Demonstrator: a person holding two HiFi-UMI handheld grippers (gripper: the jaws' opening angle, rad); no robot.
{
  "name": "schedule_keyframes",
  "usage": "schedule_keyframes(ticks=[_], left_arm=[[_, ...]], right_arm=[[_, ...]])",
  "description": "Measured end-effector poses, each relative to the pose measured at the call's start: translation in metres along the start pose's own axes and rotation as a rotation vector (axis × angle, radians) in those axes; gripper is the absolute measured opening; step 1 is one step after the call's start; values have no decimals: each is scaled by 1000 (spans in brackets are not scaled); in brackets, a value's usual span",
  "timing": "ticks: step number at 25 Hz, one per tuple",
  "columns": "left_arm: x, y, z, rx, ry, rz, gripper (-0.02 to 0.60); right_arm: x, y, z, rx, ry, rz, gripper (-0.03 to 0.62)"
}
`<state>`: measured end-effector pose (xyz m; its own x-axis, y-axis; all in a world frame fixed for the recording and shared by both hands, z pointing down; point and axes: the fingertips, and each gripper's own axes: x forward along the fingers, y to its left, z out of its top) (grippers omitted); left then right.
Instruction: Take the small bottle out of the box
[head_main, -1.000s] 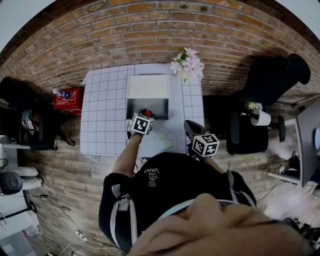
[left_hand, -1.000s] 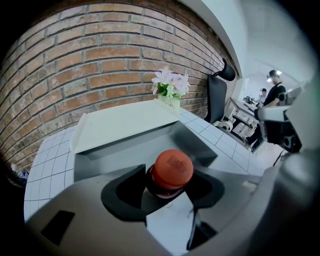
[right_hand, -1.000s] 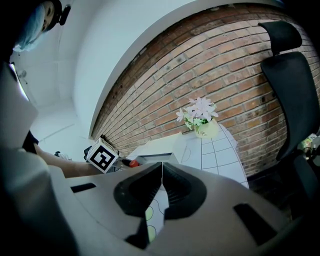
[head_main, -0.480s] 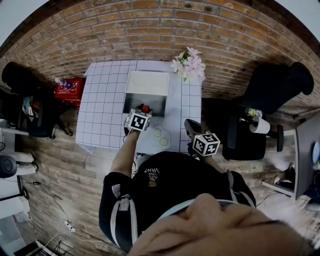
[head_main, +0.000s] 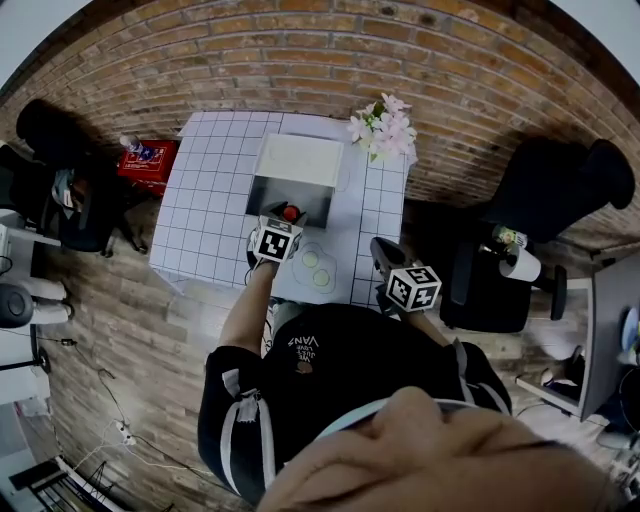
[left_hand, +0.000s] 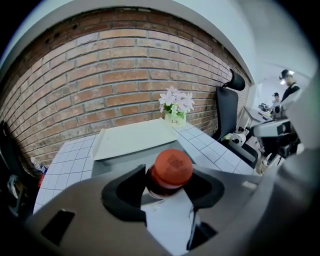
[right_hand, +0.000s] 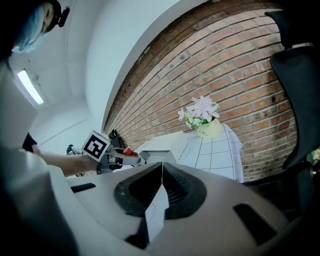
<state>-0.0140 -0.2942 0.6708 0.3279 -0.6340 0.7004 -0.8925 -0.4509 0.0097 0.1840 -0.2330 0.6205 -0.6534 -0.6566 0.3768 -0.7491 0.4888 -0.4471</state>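
Left gripper fingers pinch small bottle, axis upright, at box near edge; right gripper fingers pressed together, empty, farther off.

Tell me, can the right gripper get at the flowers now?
Probably yes: the right gripper looks straight at the flowers with only bare table between; the box lies off to its left.

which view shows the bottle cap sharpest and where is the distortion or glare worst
Left gripper view: the small bottle, held in the left gripper, shows a sharp red cap; the brick wall bows. Head view: strong fisheye curves the table edges, bottle tiny. Right gripper view: ceiling light glares upper left.
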Motion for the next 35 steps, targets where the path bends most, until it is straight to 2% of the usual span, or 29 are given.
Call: schedule_keyframes(ticks=[7, 16, 23, 35], left_arm=[[-22, -14, 12, 11, -51, -6, 227], [-57, -32, -1, 18, -99, -30, 227], [-94, -39, -32, -1, -123, -37, 229], [-161, -48, -105, -21, -113, -39, 227]], right_arm=[[-2, 4, -2, -8, -2, 17, 4], [-10, 28, -17, -10, -1, 16, 3], [-18, 59, -33, -21, -5, 19, 3], [-49, 117, -58, -49, -54, -9, 3]])
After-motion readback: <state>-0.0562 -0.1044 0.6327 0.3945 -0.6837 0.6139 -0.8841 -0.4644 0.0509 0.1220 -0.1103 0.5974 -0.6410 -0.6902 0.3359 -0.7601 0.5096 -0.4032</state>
